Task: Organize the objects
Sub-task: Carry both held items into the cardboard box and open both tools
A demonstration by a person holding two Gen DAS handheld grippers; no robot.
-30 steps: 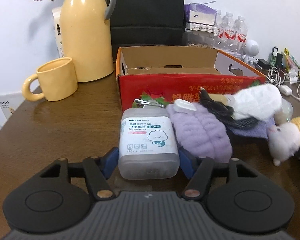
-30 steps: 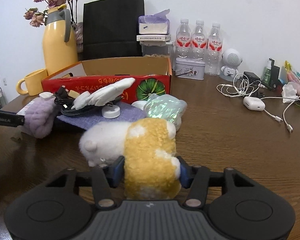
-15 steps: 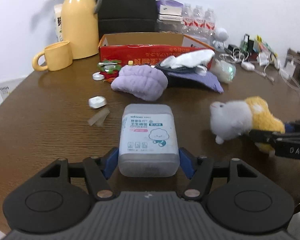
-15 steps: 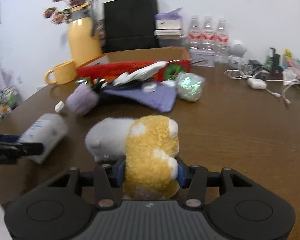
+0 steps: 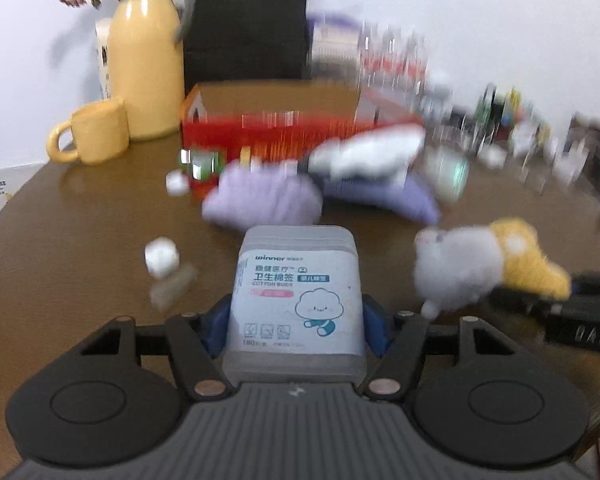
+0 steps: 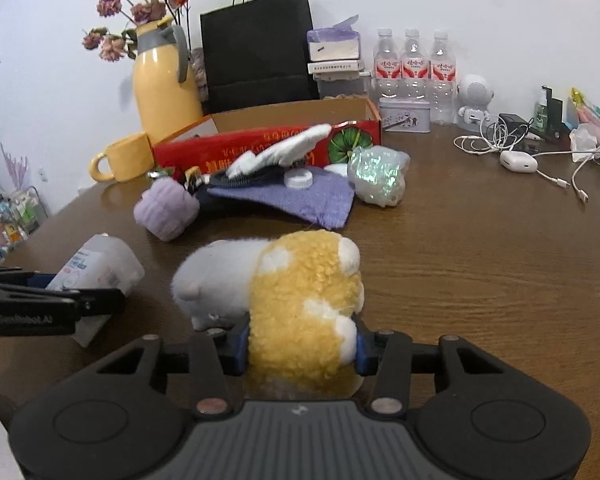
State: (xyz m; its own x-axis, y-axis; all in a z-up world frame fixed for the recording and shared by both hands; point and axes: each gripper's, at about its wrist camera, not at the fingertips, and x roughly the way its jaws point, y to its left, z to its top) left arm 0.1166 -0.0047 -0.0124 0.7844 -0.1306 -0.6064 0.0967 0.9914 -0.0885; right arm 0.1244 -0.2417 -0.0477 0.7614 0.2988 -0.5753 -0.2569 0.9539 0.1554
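Both grippers closing: left gripper [image 5: 296,320] on cotton-bud box [image 5: 296,296], right gripper [image 6: 300,350] on plush toy [image 6: 300,304].

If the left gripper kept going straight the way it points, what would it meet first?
Probably the purple fluffy bundle, lying just beyond the cotton bud box that the left gripper is closing on; blur leaves depth uncertain.

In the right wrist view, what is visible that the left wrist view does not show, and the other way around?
Only the right wrist view shows sharply the three water bottles, the small white robot figure and the white cables; in the left view that area is blurred.

Only the left wrist view shows the printed label of the cotton buds box and a small white piece on the table.

Both show the plush toy, the red box, the yellow jug and the yellow mug.
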